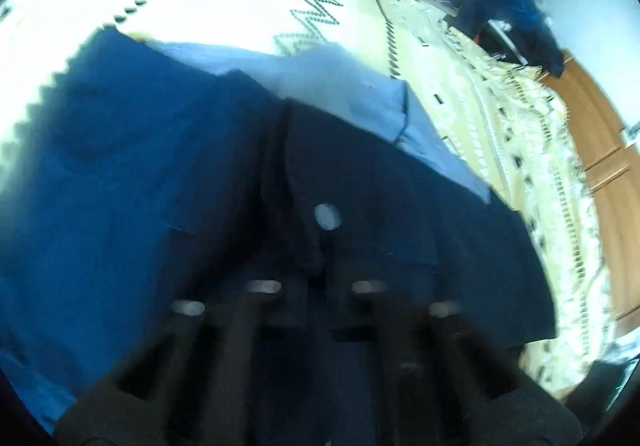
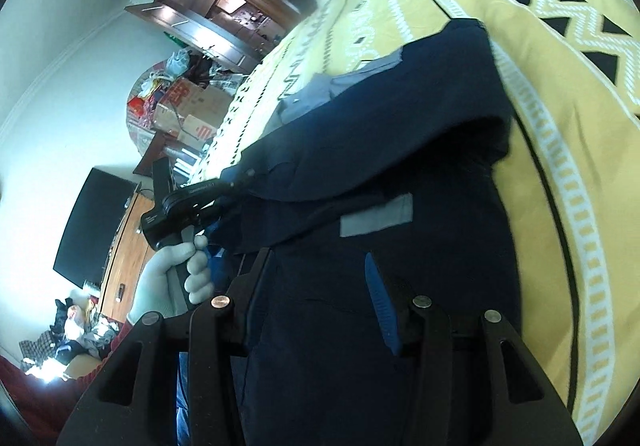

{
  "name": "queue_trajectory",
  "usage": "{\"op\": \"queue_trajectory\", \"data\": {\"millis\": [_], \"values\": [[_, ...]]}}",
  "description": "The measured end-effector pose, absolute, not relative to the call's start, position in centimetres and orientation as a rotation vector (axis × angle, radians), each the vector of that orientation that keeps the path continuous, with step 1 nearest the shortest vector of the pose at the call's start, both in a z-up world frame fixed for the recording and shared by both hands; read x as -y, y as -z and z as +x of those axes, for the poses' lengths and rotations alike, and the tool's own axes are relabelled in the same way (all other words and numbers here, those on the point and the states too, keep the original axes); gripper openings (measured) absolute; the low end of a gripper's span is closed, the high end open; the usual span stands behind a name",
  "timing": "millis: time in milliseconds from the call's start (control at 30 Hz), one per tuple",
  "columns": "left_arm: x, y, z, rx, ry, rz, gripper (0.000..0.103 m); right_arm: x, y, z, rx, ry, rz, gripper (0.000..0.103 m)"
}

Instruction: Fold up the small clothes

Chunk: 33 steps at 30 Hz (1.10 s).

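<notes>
A dark navy garment (image 2: 380,166) lies on a bed with a yellow patterned bedspread (image 2: 560,126). Both grippers pinch its near edge: the left gripper (image 1: 316,270) and right gripper (image 2: 320,302) are clamped on cloth, probably to lift a fold.

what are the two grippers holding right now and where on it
Both grip the dark navy garment over the bed. The left gripper pinches a fold near a button; the right gripper has cloth between its fingers, exact part unclear.
</notes>
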<state>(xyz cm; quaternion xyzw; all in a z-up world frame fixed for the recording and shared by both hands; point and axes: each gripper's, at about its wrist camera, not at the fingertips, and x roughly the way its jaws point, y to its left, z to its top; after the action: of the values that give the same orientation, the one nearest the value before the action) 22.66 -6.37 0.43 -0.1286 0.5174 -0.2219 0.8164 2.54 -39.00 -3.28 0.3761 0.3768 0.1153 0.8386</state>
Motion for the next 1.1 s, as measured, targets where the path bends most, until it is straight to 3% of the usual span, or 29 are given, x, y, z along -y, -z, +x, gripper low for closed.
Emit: {"op": "queue_trajectory", "data": {"millis": [200, 400, 567, 667, 767, 833, 1000, 1100], "values": [[1.6, -7.6, 19.7, -0.863, 0.511, -0.299, 0.003, 39.8, 2.2, 1.3, -0.772, -0.230, 0.777, 0.053], [-2.5, -2.7, 21.9, -0.985, 0.417, -0.302, 0.004, 41.1, 1.6, 2.8, -0.762, -0.194, 0.737, 0.053], [-2.5, -3.0, 21.8, -0.981, 0.445, -0.320, 0.005, 42.4, 0.5, 5.6, -0.736, -0.170, 0.705, 0.053], [-1.4, -2.5, 22.4, -0.986, 0.449, -0.299, 0.010, 42.7, 1.3, 9.3, -0.799, -0.149, 0.638, 0.051], [-1.0, -2.0, 22.7, -1.012, 0.420, -0.287, 0.023, 43.6, 3.7, 12.0, -0.919, -0.032, 0.547, 0.048], [-2.3, -2.0, 22.4, -1.017, 0.383, -0.306, 0.030, 44.6, 6.4, 12.6, -1.021, 0.038, 0.550, 0.041], [-5.0, -6.7, 19.1, -0.892, 0.345, -0.259, 0.032, 44.6, 2.0, 10.6, -0.904, 0.011, 0.518, 0.045], [-3.1, -9.3, 18.6, -0.819, 0.424, -0.210, 0.047, 44.1, -1.3, 11.6, -0.814, 0.027, 0.435, 0.045]]}}
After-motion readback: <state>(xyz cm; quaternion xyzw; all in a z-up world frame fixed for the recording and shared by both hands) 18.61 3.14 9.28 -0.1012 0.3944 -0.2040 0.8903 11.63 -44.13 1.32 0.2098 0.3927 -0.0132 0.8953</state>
